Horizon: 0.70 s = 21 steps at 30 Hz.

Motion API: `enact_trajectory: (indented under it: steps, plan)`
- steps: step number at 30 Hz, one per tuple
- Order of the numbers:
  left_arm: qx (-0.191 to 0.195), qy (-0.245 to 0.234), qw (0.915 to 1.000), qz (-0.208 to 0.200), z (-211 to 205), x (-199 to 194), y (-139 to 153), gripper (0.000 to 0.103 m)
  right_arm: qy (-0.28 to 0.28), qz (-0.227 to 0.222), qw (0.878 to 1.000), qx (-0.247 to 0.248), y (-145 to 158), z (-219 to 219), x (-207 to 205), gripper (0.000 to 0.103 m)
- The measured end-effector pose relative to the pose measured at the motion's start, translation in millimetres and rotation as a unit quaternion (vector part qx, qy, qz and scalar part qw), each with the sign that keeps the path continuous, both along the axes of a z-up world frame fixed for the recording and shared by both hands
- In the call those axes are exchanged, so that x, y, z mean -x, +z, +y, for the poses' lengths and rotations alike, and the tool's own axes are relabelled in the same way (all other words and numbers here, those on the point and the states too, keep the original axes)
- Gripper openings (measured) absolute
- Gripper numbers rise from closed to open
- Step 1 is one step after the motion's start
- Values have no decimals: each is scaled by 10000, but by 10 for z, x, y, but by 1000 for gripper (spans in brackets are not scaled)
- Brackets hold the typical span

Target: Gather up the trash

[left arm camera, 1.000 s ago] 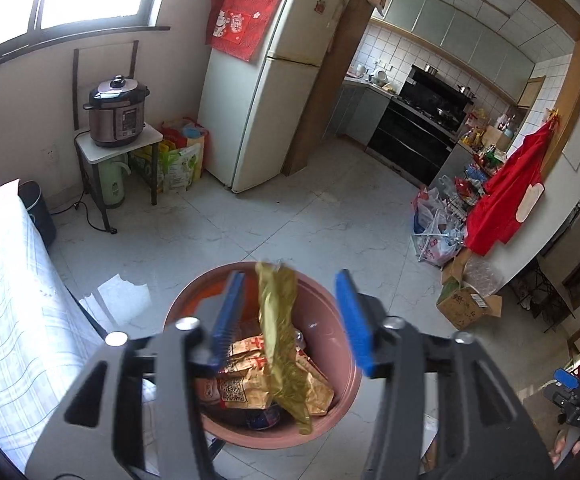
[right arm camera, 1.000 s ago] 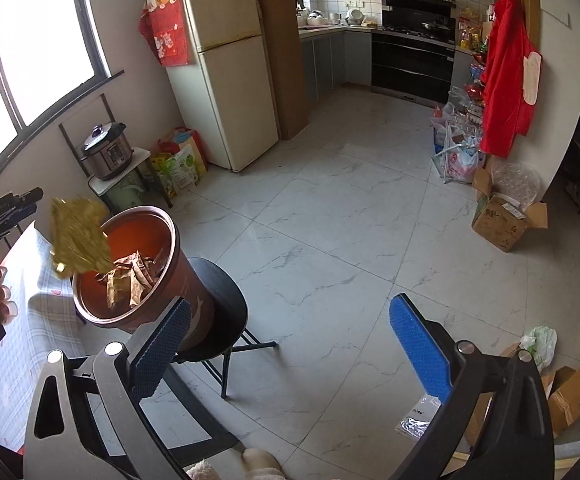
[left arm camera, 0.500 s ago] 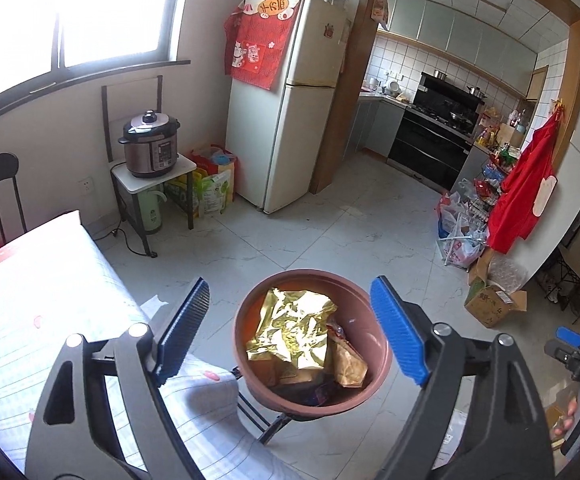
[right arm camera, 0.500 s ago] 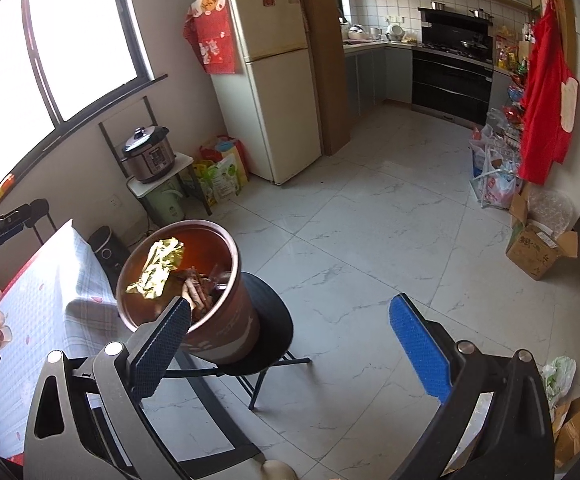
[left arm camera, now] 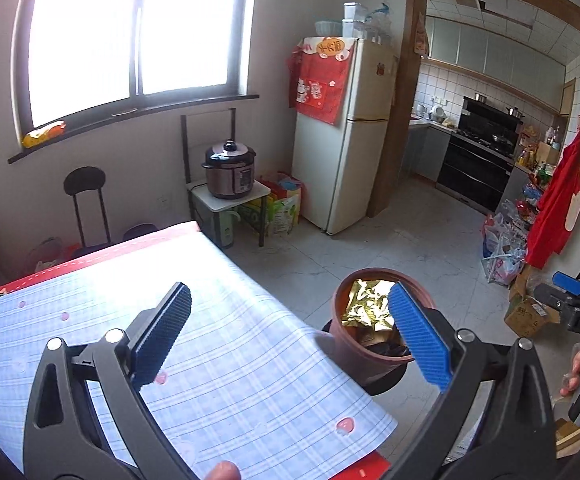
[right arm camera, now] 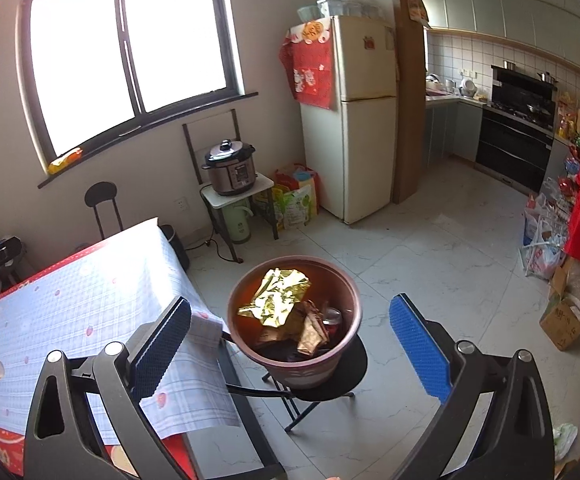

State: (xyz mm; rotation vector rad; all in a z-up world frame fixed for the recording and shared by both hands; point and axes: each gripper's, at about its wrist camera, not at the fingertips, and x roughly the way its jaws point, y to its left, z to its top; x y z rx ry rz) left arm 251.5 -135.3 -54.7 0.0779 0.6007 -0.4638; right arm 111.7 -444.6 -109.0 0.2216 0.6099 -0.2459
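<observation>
While both claws gape empty, one gold wrapper [right arm camera: 276,296] tops one bin [right arm camera: 310,368].

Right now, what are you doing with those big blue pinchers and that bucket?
A person is tidying up trash with a pincher tool in each hand. The gold wrapper lies on top of other wrappers in the brown bucket, which sits on a black stool beside the table. The left gripper holds nothing and its jaws are opening. The right gripper is open and empty too.
</observation>
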Motion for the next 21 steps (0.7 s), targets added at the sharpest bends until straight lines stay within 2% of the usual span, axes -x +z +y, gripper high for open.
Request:
enact_trajectory:
  steps: [12, 21]
  plan:
    - [168, 1128, 9932, -230, 1524, 603, 399, 97, 765, -263, 9962, 330, 491, 1264, -72, 97]
    - [27, 1665, 9853, -373, 2237, 833, 523, 97, 979, -312, 9939, 407, 593, 1816, -105, 97]
